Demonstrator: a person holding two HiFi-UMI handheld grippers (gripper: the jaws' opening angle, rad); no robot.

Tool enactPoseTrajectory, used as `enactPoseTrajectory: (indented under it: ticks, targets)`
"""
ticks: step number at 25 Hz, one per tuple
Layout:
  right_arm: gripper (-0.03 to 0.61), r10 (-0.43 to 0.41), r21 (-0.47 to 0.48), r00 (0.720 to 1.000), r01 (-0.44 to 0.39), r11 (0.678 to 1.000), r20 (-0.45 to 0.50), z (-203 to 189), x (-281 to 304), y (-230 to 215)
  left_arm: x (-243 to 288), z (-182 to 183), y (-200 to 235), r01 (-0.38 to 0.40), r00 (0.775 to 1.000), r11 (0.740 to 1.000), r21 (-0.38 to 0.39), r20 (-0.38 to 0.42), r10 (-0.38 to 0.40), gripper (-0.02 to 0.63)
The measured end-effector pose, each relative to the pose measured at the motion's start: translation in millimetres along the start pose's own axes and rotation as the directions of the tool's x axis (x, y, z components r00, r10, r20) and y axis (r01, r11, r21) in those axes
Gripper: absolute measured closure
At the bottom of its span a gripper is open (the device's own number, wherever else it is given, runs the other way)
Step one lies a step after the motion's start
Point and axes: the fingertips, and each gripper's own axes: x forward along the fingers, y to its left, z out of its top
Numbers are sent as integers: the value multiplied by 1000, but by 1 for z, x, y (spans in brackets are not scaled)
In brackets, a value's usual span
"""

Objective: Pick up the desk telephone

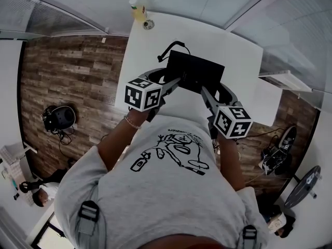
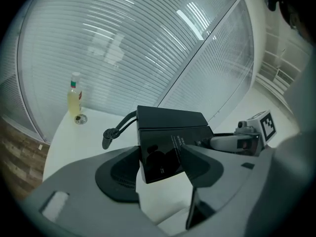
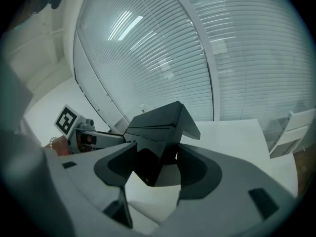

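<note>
The black desk telephone [image 1: 194, 71] is held over the white table [image 1: 150, 51] between both grippers, its flat face with small print tilted toward me. My left gripper [image 1: 174, 83] is shut on its left near corner, and the right gripper [image 1: 205, 93] is shut on its right near edge. In the left gripper view the telephone [image 2: 170, 142] fills the gap of the left gripper [image 2: 162, 164], and a black cord [image 2: 116, 130] trails off its left side. In the right gripper view the telephone [image 3: 158, 132] sits wedged in the right gripper [image 3: 155, 164].
A yellow drink bottle [image 1: 137, 9] and a small round object [image 1: 149, 24] stand at the table's far left corner. Glass walls with blinds [image 2: 148, 48] rise behind the table. Wood floor [image 1: 67, 82] lies left of it, with gear and cables [image 1: 58, 118].
</note>
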Motion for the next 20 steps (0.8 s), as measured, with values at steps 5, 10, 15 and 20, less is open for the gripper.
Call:
enactPoseTrajectory:
  ticks: [5, 10, 15, 20]
  targets:
    - [353, 5, -17, 1000, -5, 1000, 19, 13, -10, 8, -13, 11, -10, -13, 1000, 1000, 17, 20, 13, 354]
    - [353, 8, -29, 999, -7, 1000, 33, 19, -21, 14, -21, 16, -18, -10, 999, 1000, 19, 35, 10, 354]
    - [353, 11, -35, 999, -9, 999, 42, 22, -25, 17, -25, 19, -22, -10, 999, 1000, 21, 49, 9, 354]
    - [353, 12, -31, 999, -11, 999, 44, 23, -24, 15, -25, 20, -22, -15, 999, 999, 30, 48, 14, 354]
